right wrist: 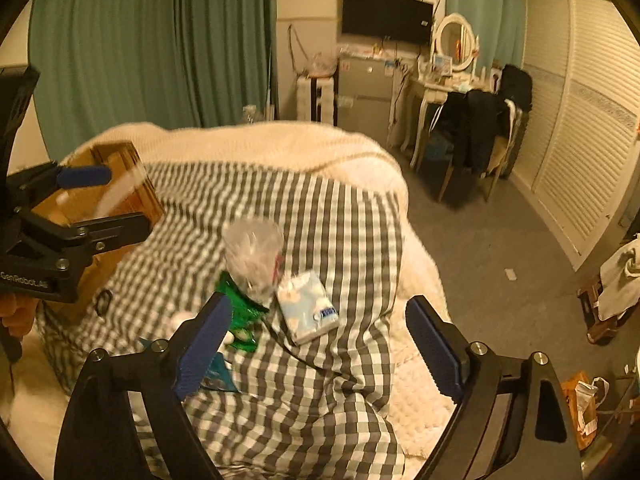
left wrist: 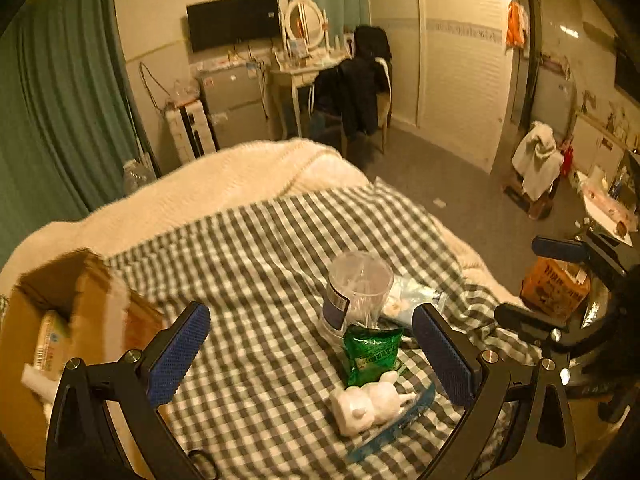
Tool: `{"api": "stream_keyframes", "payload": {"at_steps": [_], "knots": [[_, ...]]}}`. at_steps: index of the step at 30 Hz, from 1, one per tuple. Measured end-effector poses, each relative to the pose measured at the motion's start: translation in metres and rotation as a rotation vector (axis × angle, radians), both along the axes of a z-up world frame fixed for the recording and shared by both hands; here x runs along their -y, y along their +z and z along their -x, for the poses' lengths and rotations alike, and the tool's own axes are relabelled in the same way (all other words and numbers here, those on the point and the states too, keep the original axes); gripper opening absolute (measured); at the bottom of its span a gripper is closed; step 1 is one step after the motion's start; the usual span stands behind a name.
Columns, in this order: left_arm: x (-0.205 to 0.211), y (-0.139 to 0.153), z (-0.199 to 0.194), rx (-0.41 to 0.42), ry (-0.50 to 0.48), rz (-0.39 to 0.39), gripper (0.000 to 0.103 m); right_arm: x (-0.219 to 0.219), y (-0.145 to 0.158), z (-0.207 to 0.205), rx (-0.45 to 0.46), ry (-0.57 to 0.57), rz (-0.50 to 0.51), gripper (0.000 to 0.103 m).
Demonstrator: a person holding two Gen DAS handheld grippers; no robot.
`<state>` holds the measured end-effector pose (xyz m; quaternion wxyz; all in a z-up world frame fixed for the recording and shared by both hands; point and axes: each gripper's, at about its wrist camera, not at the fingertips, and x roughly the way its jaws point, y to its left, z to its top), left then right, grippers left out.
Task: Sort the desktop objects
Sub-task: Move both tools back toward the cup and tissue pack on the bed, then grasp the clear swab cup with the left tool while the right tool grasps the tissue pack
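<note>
Both grippers, left gripper [left wrist: 310,354] and right gripper [right wrist: 318,346], hover with fingers apart, empty, over the checked bed cover. Clear plastic cup [left wrist: 360,288] stands beside the green packet [left wrist: 372,356] and tissue pack [right wrist: 306,306]: light, probably crushable, so pinch its rim gently.

It was a home bedroom, shown by the bed [left wrist: 248,184] under a checked cover [left wrist: 280,240], green curtains [right wrist: 132,52], a dressing table [right wrist: 432,88] with an oval mirror [right wrist: 454,42], a wall-mounted television [right wrist: 386,16] and a louvred wardrobe [right wrist: 580,120].
</note>
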<state>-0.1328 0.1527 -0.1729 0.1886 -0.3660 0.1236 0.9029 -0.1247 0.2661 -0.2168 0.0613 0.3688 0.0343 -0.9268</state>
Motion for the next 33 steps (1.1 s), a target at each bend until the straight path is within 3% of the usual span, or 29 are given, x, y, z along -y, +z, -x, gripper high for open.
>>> {"api": "stream_keyframes", "payload": {"at_steps": [8, 12, 19, 21, 23, 26, 33], "knots": [[-0.036, -0.05, 0.038, 0.066, -0.042, 0.059, 0.103, -0.004, -0.038, 0.037, 0.098, 0.034, 0.021, 0.088], [-0.046, -0.073, 0.056, 0.101, -0.028, 0.088, 0.103, 0.003, -0.053, 0.053, 0.131, 0.071, -0.013, 0.08], [-0.047, -0.1, 0.075, 0.157, -0.019, 0.076, 0.102, 0.016, -0.09, 0.079, 0.213, 0.119, -0.054, 0.079], [-0.046, -0.104, 0.079, 0.177, -0.028, 0.069, 0.093, 0.019, -0.1, 0.084, 0.232, 0.123, -0.064, 0.079], [-0.044, -0.107, 0.082, 0.207, -0.036, 0.046, 0.062, 0.023, -0.11, 0.089, 0.256, 0.124, -0.081, 0.079], [-0.042, -0.107, 0.081, 0.213, -0.039, 0.039, 0.063, 0.027, -0.12, 0.092, 0.271, 0.101, -0.11, 0.059], [-0.032, -0.092, 0.074, 0.2, -0.021, 0.024, 0.062, 0.016, -0.107, 0.078, 0.231, 0.044, -0.056, 0.054]]}}
